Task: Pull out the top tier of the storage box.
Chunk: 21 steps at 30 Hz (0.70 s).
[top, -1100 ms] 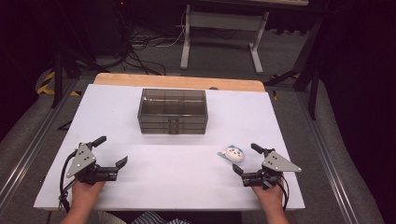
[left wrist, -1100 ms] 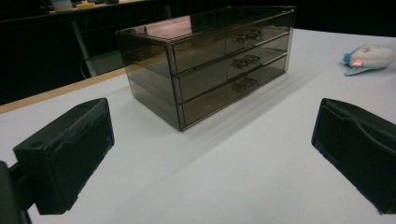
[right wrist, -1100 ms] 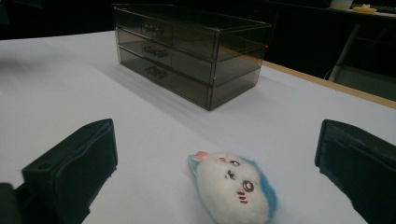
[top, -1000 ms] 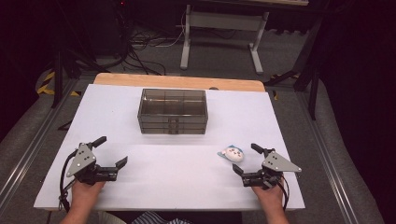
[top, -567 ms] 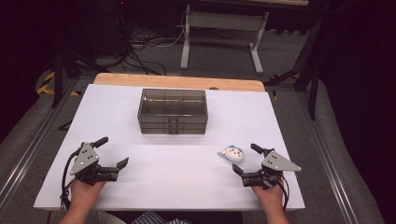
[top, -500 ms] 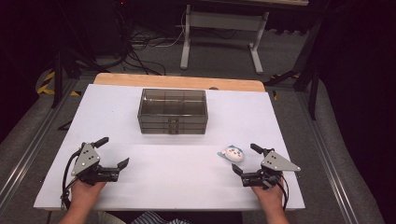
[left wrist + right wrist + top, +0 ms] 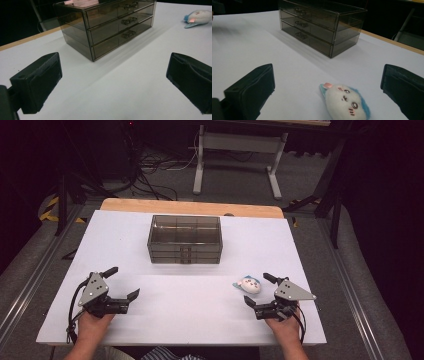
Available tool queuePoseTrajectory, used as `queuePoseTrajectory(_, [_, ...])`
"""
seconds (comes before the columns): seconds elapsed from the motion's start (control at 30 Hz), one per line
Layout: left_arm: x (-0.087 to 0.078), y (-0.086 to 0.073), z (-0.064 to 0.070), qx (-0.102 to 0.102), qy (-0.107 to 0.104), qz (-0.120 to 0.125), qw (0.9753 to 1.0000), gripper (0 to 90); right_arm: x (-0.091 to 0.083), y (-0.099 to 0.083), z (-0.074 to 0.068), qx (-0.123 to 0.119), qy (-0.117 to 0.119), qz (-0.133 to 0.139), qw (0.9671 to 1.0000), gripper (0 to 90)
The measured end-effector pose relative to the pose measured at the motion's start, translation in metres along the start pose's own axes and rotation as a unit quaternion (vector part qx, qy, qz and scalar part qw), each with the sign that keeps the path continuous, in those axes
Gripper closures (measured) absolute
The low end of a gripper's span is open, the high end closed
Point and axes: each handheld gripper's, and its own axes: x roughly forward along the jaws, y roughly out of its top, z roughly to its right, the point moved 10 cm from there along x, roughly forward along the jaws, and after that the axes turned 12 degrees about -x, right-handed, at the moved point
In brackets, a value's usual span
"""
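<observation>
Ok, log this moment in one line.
left gripper: open, idle | right gripper: open beside plush toy | drawer box: shut

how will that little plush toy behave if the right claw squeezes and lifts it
The plush toy looks fuzzy and stuffed, so it will probably squash between the right claw pads rather than slip. It seems light for its size. Its rounded body might roll or scoot on the smooth white table if nudged.

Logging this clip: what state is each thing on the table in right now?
Drawer box: upright, all three drawers shut.
Plush toy: lying loose on the table, ungripped.
Left gripper: open, holding nothing.
Right gripper: open, fingers either side of the toy, not touching.
</observation>
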Motion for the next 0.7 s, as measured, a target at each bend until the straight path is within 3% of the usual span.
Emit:
queuePoseTrajectory(0.27, [0.0,0.0,0.001,0.001,-0.001,0.0,1.0,1.1,0.009,0.007,-0.002,-0.003,0.005,-0.005,1.0,1.9])
queuePoseTrajectory(0.47, [-0.001,0.0,-0.001,-0.003,0.002,0.002,1.0,0.9,0.022,0.019,-0.008,0.008,0.027,0.011,0.9995,4.3])
queuePoseTrajectory(0.7, [0.0,0.0,0.0,0.002,0.002,0.003,1.0,0.9,0.03,0.029,-0.014,-0.004,0.041,0.015,0.999,4.6])
